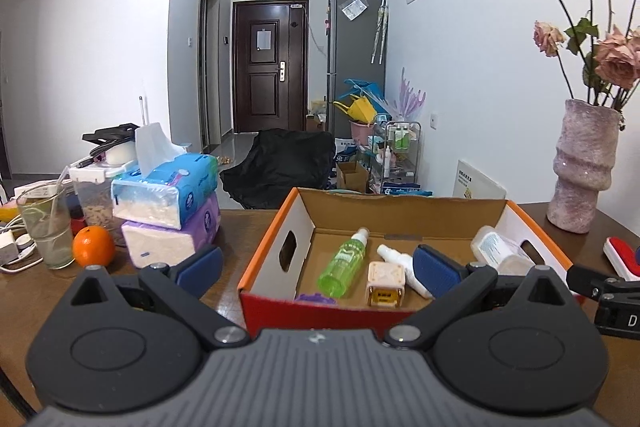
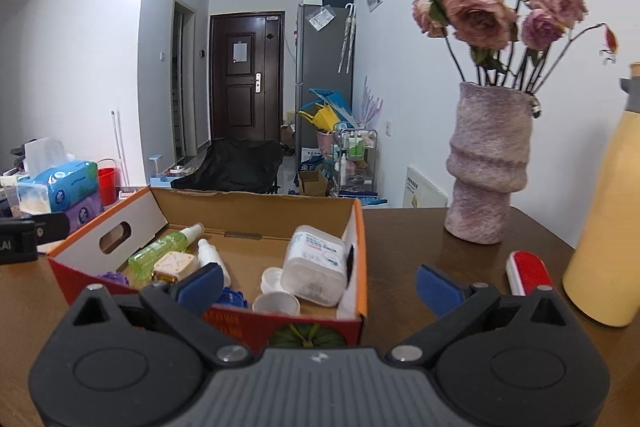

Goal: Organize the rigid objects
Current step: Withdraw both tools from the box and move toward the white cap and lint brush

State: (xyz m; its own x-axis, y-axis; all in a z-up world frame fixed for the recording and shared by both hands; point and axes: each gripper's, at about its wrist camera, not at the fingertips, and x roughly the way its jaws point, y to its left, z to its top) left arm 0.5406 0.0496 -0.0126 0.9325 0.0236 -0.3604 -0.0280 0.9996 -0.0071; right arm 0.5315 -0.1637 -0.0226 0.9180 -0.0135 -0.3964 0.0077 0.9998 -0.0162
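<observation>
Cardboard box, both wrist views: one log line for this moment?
left gripper open, empty | right gripper open, empty | cardboard box holds green spray bottle, white tub | red lint brush outside on table

A brown wooden table (image 2: 420,239) is seen. A cardboard box (image 1: 276,251) is set on it in the middle. To the right, a pink vase (image 2: 486,179), a red brush (image 2: 528,273) and a yellow bottle (image 2: 608,227) are stood on it. To the left, an orange (image 1: 93,247), a glass (image 1: 46,227) and two stacked tissue packs (image 1: 172,211) are placed.
</observation>
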